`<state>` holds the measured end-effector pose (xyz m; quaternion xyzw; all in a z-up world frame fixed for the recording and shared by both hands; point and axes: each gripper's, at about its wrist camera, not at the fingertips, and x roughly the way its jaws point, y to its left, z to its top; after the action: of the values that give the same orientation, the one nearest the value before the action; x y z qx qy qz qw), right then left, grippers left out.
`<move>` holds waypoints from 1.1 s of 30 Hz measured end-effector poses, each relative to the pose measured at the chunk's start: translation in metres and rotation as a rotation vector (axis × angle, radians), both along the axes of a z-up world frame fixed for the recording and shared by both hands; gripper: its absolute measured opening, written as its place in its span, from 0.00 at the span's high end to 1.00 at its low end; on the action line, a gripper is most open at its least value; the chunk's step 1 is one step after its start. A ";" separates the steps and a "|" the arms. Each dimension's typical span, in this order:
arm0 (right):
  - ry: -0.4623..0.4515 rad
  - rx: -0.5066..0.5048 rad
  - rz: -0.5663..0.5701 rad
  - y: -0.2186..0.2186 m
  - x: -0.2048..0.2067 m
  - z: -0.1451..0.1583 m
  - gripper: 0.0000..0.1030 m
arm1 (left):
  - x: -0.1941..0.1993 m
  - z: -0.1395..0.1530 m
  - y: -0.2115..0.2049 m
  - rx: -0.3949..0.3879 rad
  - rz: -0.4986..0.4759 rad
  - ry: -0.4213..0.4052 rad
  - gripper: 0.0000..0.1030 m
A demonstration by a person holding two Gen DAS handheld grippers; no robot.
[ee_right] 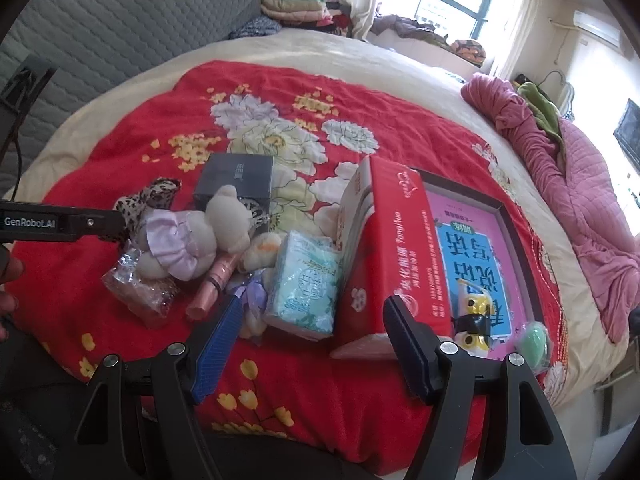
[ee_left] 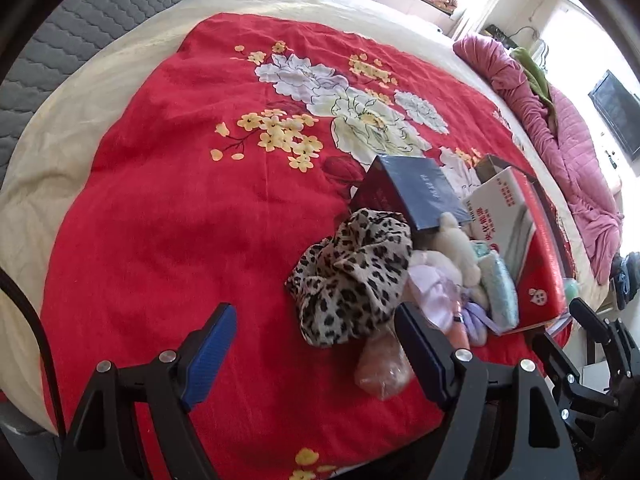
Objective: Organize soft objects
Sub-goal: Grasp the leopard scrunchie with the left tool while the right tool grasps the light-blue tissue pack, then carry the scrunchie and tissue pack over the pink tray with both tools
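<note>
A pile of soft things lies on the red floral blanket (ee_left: 180, 200). In it are a leopard-print cloth (ee_left: 352, 276), a cream plush bear (ee_right: 224, 220) in a lilac frilled dress and a pale green tissue pack (ee_right: 306, 284). My left gripper (ee_left: 316, 320) hangs open just above and short of the leopard cloth, nothing between its fingers. My right gripper (ee_right: 316, 316) is open over the blanket, with the tissue pack and the red box (ee_right: 384, 248) beyond its fingertips. The left gripper (ee_right: 64, 224) also shows as a black bar at the left edge of the right wrist view.
A dark box (ee_right: 236, 180) sits behind the bear. A pink tube (ee_right: 216, 280), a crinkly pink packet (ee_right: 136, 292) and a lilac ribbon bow (ee_right: 252, 292) lie in front. A pink book (ee_right: 472, 256) rests in a tray, a green egg-shaped thing (ee_right: 534, 340) beside it. Pink quilt (ee_right: 560, 168) lies right.
</note>
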<state>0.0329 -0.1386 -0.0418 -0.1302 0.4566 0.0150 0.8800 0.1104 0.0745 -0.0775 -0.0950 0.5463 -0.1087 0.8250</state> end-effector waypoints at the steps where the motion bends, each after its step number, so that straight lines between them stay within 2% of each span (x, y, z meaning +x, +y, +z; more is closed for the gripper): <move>1: 0.006 -0.012 -0.003 0.002 0.003 -0.002 0.28 | 0.001 -0.001 0.001 -0.009 0.000 0.001 0.22; 6: 0.034 -0.093 -0.028 0.015 0.024 -0.020 0.28 | 0.007 -0.008 0.007 -0.055 0.003 0.003 0.23; 10: 0.074 -0.150 -0.042 0.023 0.039 -0.034 0.28 | 0.010 -0.012 0.013 -0.099 0.005 0.008 0.29; 14: 0.102 -0.186 -0.049 0.028 0.048 -0.049 0.42 | 0.012 -0.014 0.016 -0.130 -0.003 0.007 0.37; 15: 0.111 -0.190 -0.050 0.028 0.050 -0.051 0.50 | 0.013 -0.015 0.017 -0.144 -0.005 0.011 0.38; 18: 0.123 -0.145 -0.065 0.021 0.053 -0.054 0.64 | 0.017 -0.020 0.018 -0.193 -0.017 0.028 0.48; 20: 0.117 -0.115 -0.065 0.018 0.053 -0.053 0.69 | 0.018 -0.023 0.018 -0.227 -0.020 0.038 0.63; 21: 0.111 -0.092 -0.071 0.015 0.052 -0.051 0.71 | 0.019 -0.024 0.019 -0.242 -0.021 0.042 0.67; 23: 0.099 -0.035 -0.091 0.008 0.051 -0.044 0.73 | 0.020 -0.026 0.020 -0.273 -0.018 0.046 0.80; 24: 0.093 -0.007 -0.095 0.005 0.050 -0.040 0.73 | 0.020 -0.026 0.021 -0.281 -0.016 0.044 0.83; 26: 0.076 0.050 -0.101 -0.001 0.048 -0.031 0.74 | 0.020 -0.025 0.024 -0.294 -0.006 0.034 0.88; 33: 0.037 0.181 -0.121 -0.017 0.043 -0.008 0.74 | 0.016 -0.007 0.035 -0.301 0.027 -0.022 0.91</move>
<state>0.0759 -0.1559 -0.0498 -0.0220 0.4764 0.0055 0.8790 0.1264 0.1097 -0.0842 -0.2236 0.5137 -0.1793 0.8087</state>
